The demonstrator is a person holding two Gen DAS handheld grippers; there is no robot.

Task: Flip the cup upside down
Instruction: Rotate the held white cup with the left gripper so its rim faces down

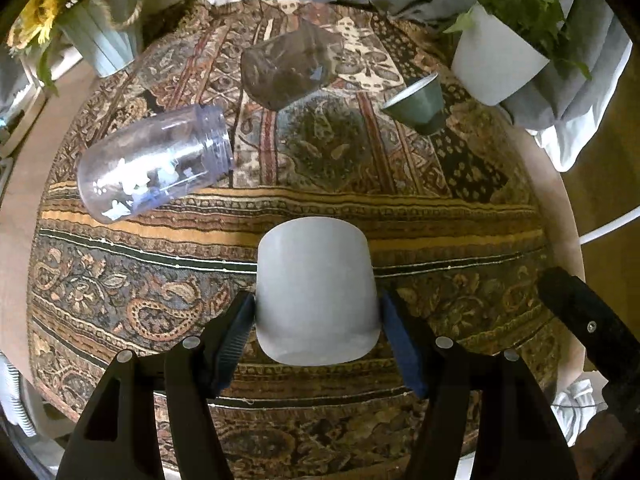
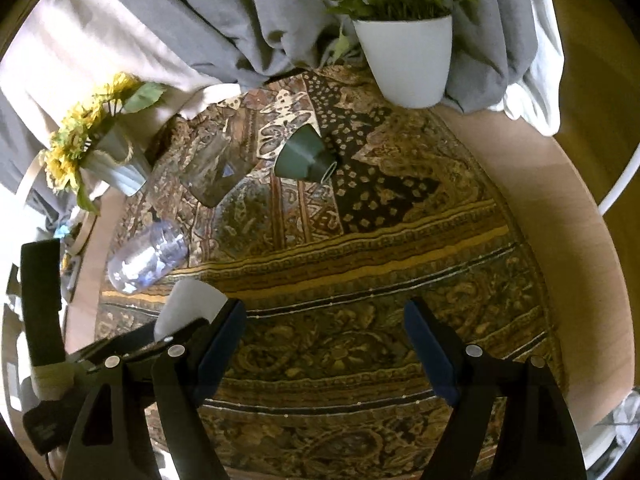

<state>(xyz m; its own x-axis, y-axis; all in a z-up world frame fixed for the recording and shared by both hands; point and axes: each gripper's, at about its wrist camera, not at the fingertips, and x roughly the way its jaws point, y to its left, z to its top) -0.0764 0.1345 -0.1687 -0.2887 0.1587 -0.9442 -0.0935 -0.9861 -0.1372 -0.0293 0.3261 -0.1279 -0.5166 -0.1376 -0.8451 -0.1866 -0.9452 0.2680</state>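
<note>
Left tongs [image 1: 318, 316] angled down over the patterned cloth [image 1: 400, 216], clamped on white cup [image 1: 316, 292] sides. Right tongs [image 2: 325, 336] wide open, empty, right of cup.

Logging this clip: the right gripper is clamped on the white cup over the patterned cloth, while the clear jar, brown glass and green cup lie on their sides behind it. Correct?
Wrong gripper. The left gripper holds the white cup, as the left wrist view shows. In the right wrist view the right gripper is open and empty. The clear jar, brown glass and green cup do lie on their sides.
</note>
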